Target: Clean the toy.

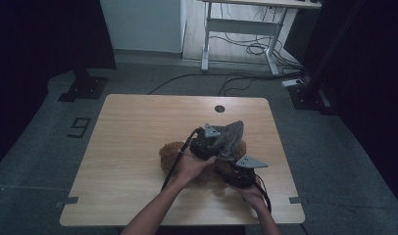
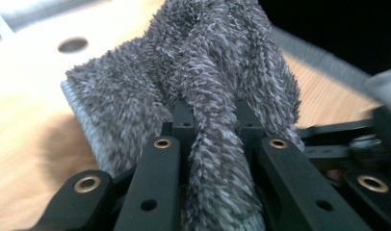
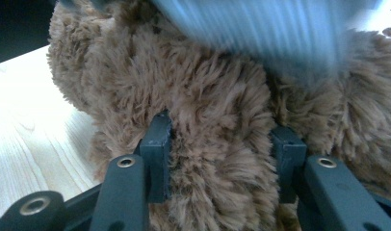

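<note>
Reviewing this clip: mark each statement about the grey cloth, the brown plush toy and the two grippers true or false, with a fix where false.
1. The left gripper is shut on the grey fuzzy cloth. True.
2. The right gripper hangs open above bare wood. False: its jaws press into the brown plush toy.
3. The plush toy lies on a wooden table. True.
4. The grey cloth is spread flat at the table's far left corner. False: it is bunched up over the plush toy, near the table's middle.
5. The table has a round hole near its far edge. True.
</note>
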`<control>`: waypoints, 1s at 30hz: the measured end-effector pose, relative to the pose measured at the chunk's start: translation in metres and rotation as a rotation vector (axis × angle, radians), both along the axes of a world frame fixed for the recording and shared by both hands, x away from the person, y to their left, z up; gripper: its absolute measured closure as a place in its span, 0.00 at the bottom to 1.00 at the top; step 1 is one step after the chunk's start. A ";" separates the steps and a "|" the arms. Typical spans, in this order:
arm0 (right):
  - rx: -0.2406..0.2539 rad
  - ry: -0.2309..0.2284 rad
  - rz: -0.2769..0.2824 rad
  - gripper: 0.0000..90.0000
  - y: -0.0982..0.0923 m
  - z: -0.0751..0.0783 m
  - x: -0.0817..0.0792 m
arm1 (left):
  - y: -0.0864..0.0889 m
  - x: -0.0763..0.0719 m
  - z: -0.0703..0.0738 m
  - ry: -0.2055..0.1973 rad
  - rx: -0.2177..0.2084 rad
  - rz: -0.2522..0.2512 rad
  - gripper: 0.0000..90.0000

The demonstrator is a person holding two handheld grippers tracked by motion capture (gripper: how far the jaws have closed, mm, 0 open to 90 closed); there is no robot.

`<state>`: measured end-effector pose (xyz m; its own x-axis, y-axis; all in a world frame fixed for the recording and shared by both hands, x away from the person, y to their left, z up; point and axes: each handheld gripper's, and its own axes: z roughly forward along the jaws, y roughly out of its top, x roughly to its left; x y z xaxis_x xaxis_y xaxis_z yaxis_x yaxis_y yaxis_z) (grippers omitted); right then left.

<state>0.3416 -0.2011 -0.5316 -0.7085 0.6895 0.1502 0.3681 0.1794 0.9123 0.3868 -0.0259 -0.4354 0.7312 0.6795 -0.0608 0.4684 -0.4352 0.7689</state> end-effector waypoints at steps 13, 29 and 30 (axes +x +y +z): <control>-0.004 -0.002 0.003 0.58 0.000 -0.002 0.000 | 0.058 -0.014 -0.012 -0.052 0.047 0.065 0.85; -0.001 0.003 0.002 0.58 -0.001 -0.002 0.000 | 0.163 -0.036 -0.010 -0.093 -0.010 0.226 0.85; -0.001 0.003 0.001 0.58 0.000 -0.002 0.000 | 0.173 -0.036 -0.012 -0.090 -0.002 0.252 0.85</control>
